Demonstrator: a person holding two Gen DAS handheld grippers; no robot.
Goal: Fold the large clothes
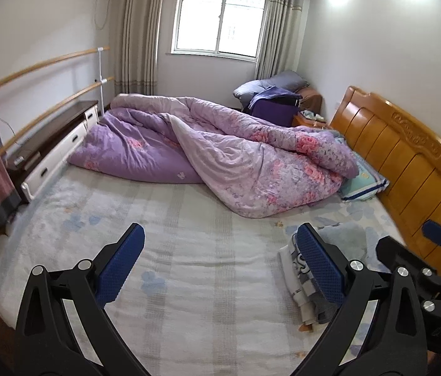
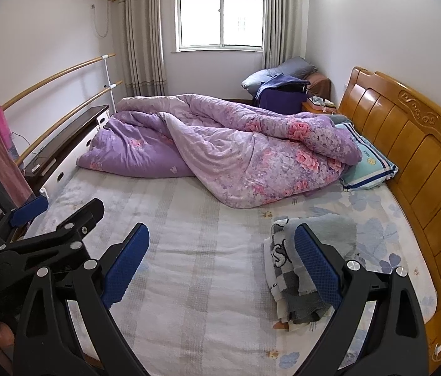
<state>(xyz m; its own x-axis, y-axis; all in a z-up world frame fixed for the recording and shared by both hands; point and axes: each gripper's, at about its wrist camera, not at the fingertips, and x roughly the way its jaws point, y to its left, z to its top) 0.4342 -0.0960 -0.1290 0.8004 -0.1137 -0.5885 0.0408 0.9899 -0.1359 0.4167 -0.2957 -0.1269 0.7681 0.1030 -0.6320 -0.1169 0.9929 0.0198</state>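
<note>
A small stack of folded clothes, grey and white with a checked pattern and letters, lies on the bed sheet near the headboard side. It also shows in the left wrist view, partly behind my fingertip. My left gripper is open and empty above the sheet. My right gripper is open and empty, its right finger in front of the stack. The left gripper's body shows at the left of the right wrist view.
A crumpled purple floral quilt covers the far half of the bed. A striped pillow lies by the wooden headboard. A dark-topped cabinet, wooden rails and a pink towel stand on the left.
</note>
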